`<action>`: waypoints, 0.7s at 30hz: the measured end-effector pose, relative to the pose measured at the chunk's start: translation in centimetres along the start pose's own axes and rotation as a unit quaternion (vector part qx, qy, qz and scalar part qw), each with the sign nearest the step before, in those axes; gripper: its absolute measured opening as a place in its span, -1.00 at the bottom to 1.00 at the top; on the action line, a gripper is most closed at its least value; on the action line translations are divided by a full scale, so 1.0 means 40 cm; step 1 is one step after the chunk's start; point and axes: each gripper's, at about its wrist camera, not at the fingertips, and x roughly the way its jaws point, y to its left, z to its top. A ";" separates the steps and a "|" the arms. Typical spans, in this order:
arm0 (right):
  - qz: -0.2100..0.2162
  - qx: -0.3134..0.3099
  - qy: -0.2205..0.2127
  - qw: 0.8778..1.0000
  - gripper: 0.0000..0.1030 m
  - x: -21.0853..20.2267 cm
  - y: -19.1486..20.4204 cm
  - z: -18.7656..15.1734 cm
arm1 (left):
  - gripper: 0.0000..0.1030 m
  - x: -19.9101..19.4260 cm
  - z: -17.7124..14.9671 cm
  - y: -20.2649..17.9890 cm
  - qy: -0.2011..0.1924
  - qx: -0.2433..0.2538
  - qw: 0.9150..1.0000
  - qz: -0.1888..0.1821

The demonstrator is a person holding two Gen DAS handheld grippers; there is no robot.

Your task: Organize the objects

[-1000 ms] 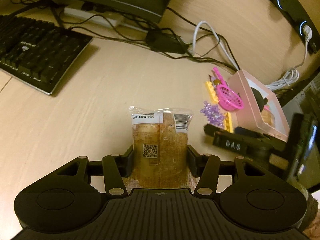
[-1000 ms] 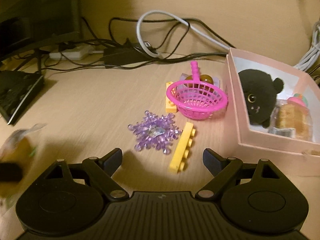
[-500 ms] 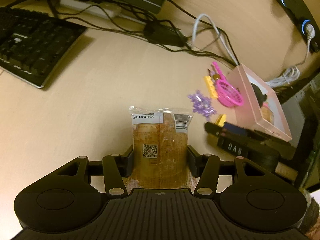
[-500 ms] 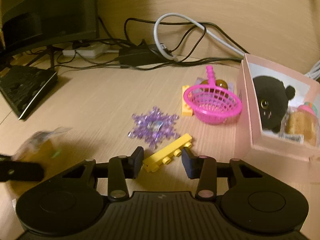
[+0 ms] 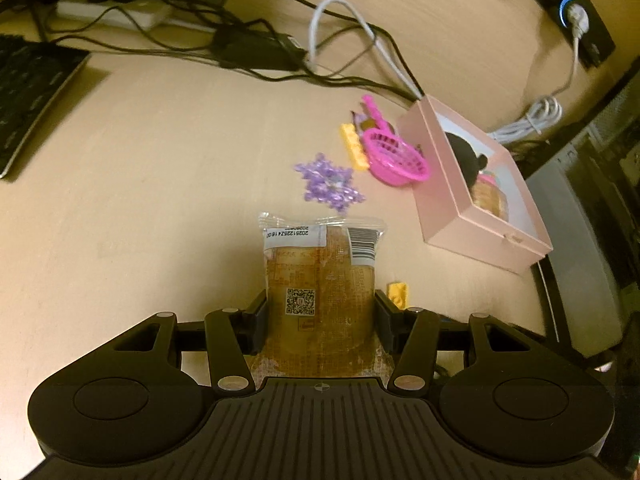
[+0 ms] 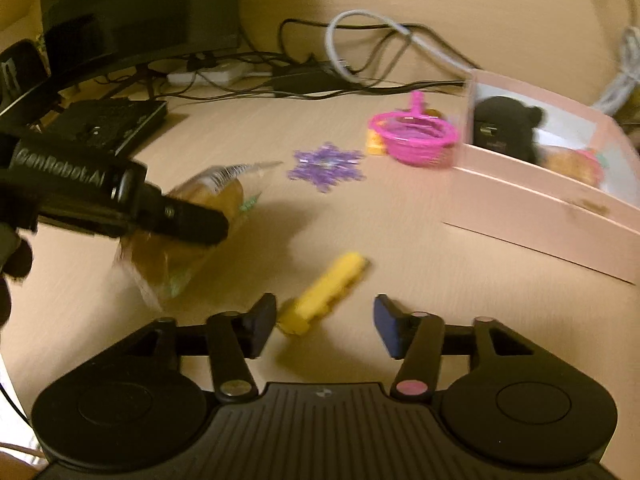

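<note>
My left gripper (image 5: 320, 312) is shut on a wrapped bread packet (image 5: 320, 276) and holds it above the desk, left of the pink box (image 5: 452, 184). The box holds a black plush toy (image 5: 464, 156) and another bread packet. My right gripper (image 6: 324, 320) is opening. A yellow brick (image 6: 324, 292) lies between its jaws, close to the left finger, and the right pad stands clear of it. A purple snowflake (image 6: 326, 166), a pink basket (image 6: 416, 140) and a second yellow brick (image 6: 376, 144) lie farther back. The held packet (image 6: 200, 196) shows at left there.
A black keyboard (image 5: 28, 96) lies at the far left. Tangled cables and a power adapter (image 5: 256, 52) run along the back, with a monitor (image 6: 136, 8) behind them. The pink box (image 6: 520, 196) fills the right side.
The right gripper closed on the yellow brick, drew it away from the snowflake, and its jaws have parted again. The left gripper carried the bread packet toward the pink box.
</note>
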 end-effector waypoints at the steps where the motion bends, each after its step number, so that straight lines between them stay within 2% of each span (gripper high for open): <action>1: -0.014 0.004 -0.002 1.000 0.30 -0.010 -0.013 -0.009 | 0.09 0.002 -0.004 -0.007 0.003 0.000 1.000 -0.001; 4: -0.037 0.014 -0.001 0.999 0.49 -0.034 -0.060 -0.035 | 0.09 0.009 -0.013 -0.026 0.005 0.010 1.000 -0.012; 10: -0.114 0.046 -0.008 0.992 0.82 -0.066 -0.151 -0.081 | 0.09 0.021 -0.016 -0.054 0.006 0.018 1.000 -0.010; 13: -0.149 0.082 -0.004 0.985 0.86 -0.063 -0.191 -0.099 | 0.09 0.020 -0.022 -0.055 0.007 0.020 1.000 -0.010; 16: -0.139 0.100 -0.006 0.985 0.87 -0.071 -0.198 -0.106 | 0.09 0.015 -0.025 -0.051 0.007 0.018 1.000 -0.008; 21: -0.108 0.069 -0.022 0.991 0.96 -0.079 -0.133 -0.086 | 0.09 -0.004 -0.028 -0.027 0.000 0.006 1.000 0.003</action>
